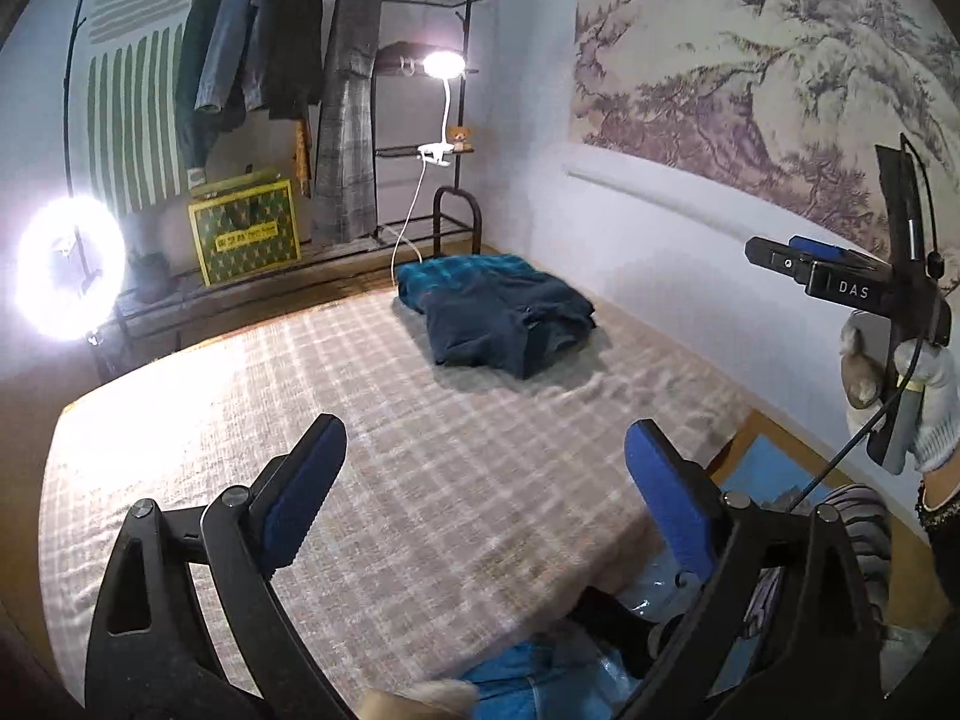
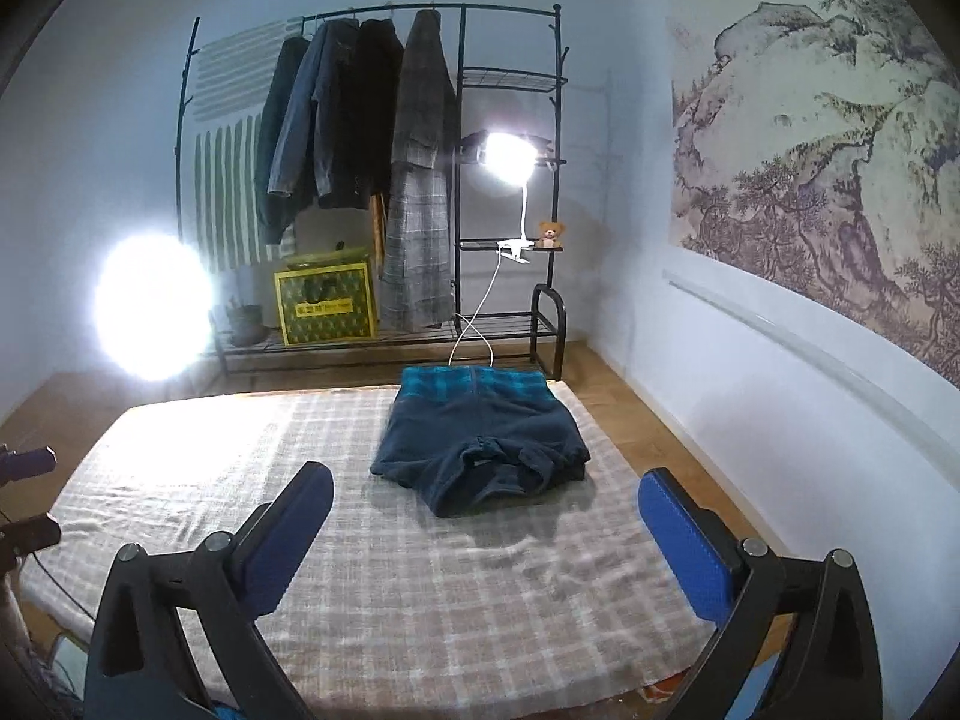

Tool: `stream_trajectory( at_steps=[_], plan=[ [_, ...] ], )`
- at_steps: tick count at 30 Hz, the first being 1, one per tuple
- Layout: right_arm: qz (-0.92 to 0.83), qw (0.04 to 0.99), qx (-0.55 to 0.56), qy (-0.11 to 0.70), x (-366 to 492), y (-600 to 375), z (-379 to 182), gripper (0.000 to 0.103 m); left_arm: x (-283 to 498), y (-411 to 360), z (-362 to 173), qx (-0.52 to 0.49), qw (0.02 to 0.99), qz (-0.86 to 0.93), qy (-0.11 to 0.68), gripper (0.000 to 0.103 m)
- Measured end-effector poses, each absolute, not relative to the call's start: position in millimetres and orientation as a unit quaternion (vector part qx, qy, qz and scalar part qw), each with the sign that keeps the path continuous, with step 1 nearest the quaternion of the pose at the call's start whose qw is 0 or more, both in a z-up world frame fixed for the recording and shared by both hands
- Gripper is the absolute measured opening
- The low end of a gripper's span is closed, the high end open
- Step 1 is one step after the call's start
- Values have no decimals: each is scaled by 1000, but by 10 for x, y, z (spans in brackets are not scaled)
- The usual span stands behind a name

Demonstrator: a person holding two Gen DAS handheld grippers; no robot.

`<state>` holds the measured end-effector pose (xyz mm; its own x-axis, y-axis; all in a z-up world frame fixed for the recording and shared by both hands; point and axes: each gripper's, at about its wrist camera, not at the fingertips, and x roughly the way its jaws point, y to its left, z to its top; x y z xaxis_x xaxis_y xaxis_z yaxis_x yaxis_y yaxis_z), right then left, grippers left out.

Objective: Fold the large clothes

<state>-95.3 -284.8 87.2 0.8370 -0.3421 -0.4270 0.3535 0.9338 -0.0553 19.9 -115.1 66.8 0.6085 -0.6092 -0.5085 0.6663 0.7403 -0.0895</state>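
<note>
- Folded dark blue garment [image 2: 480,450], teal plaid showing at its far edge, lies on the bed's checked cover [image 2: 390,600], toward the far end near the clothes rack [image 2: 372,180].
- Left gripper [image 1: 486,486]: fingers spread wide, nothing between them, above the cover.
- Right gripper [image 2: 486,516]: fingers spread wide, empty, short of the garment.
- A gloved hand [image 1: 930,414] holds the right gripper.
</note>
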Motion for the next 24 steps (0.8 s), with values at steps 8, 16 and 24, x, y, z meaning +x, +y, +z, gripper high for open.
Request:
stream_trajectory(
  at_steps=[8,16,24],
  plan=[
    [-192,955,37,224,-580,-2811,537,103,557,-1177,385,61,901,-337,266,103],
    [-205,950,45,231,-215,-2822,179,103,850,-1238,120,65,904,-304,293,103],
    [-212,940,48,263,41,-2888,-122,103,1018,-1237,-84,67,904,-287,308,103]
  ],
)
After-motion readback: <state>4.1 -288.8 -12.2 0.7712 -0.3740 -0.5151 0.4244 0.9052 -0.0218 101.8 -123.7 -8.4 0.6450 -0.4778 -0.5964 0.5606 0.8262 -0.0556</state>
